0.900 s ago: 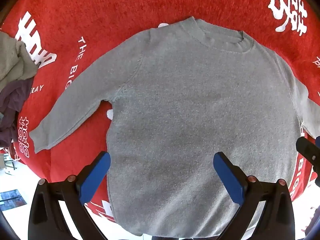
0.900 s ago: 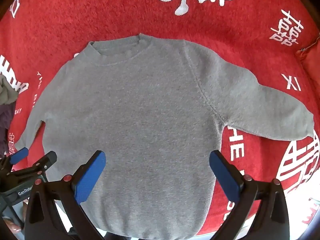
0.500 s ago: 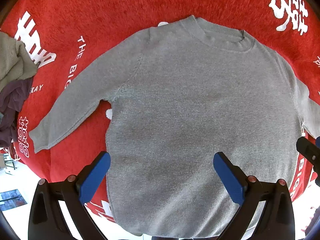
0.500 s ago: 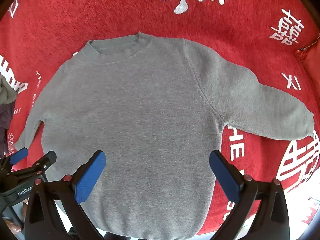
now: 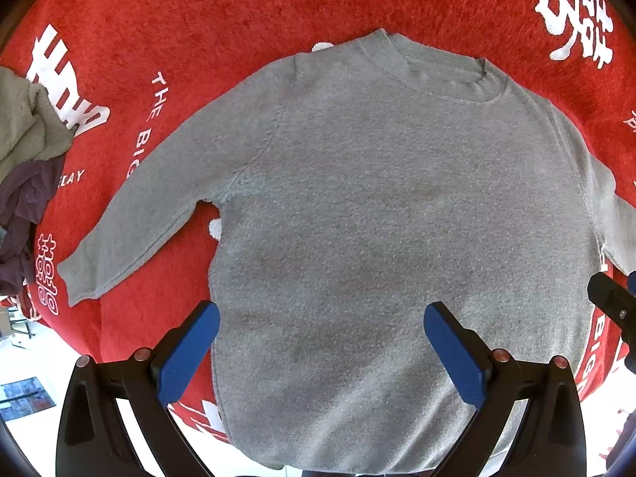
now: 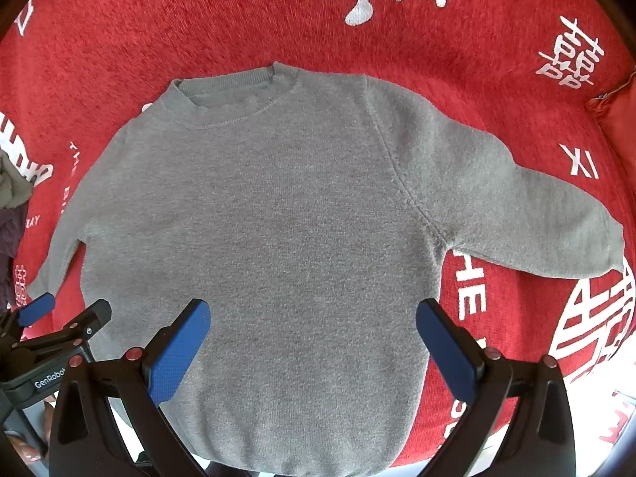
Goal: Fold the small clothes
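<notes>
A small grey sweater (image 5: 377, 206) lies flat and face up on a red cloth, neck at the far side, both sleeves spread outward. In the right wrist view the same sweater (image 6: 270, 230) fills the middle, its right sleeve (image 6: 528, 214) stretched toward the right. My left gripper (image 5: 320, 342) hangs open above the sweater's lower left part, nothing between its blue pads. My right gripper (image 6: 312, 342) hangs open above the lower body, also with nothing in it. The left gripper (image 6: 59, 318) shows at the left edge of the right wrist view.
The red cloth (image 5: 238, 8) carries white lettering and covers the whole surface. A heap of other clothes (image 5: 24, 159), olive and dark purple, lies at the far left. A red cushion edge (image 6: 616, 115) sits at the right. The cloth's near edge drops to a white floor (image 5: 35, 361).
</notes>
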The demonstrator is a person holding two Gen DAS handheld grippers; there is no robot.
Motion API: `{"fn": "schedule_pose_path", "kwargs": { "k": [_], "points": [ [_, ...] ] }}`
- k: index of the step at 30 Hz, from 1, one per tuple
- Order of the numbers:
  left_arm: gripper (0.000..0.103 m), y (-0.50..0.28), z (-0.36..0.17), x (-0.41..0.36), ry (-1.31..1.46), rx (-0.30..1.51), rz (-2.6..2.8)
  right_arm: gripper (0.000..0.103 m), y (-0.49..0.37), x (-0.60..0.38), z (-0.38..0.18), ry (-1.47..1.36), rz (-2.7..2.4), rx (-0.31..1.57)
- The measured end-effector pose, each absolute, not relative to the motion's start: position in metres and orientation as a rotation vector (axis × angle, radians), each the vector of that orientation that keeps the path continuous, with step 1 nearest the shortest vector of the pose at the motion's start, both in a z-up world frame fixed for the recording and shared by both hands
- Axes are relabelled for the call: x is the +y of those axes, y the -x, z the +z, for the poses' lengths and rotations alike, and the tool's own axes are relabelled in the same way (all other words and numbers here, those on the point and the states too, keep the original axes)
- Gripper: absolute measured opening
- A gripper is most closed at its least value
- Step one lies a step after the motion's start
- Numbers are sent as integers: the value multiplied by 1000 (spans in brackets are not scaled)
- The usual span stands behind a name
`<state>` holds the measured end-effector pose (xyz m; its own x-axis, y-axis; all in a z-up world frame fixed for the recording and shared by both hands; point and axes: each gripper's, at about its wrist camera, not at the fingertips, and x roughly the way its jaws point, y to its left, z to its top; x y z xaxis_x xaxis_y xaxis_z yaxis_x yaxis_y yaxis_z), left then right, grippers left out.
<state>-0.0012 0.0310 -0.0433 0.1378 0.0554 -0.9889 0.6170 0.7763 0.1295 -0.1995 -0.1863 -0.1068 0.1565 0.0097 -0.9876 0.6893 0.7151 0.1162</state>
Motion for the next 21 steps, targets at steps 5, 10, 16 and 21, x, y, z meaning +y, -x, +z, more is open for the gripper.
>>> {"fn": "schedule_pose_path", "kwargs": {
  "k": [5, 10, 16, 21],
  "points": [
    [103, 0, -44, 29, -598, 1395, -439, 103, 200, -187, -108, -649, -533, 1339],
    [103, 0, -45, 29, -598, 1398, -438, 103, 200, -187, -109, -661, -519, 1341],
    [103, 2, -45, 28, -597, 1398, -435, 103, 199, -187, -108, -702, -487, 1358],
    [103, 4, -44, 28, -594, 1400, -430, 103, 200, -188, -108, -685, -503, 1351]
  ]
}}
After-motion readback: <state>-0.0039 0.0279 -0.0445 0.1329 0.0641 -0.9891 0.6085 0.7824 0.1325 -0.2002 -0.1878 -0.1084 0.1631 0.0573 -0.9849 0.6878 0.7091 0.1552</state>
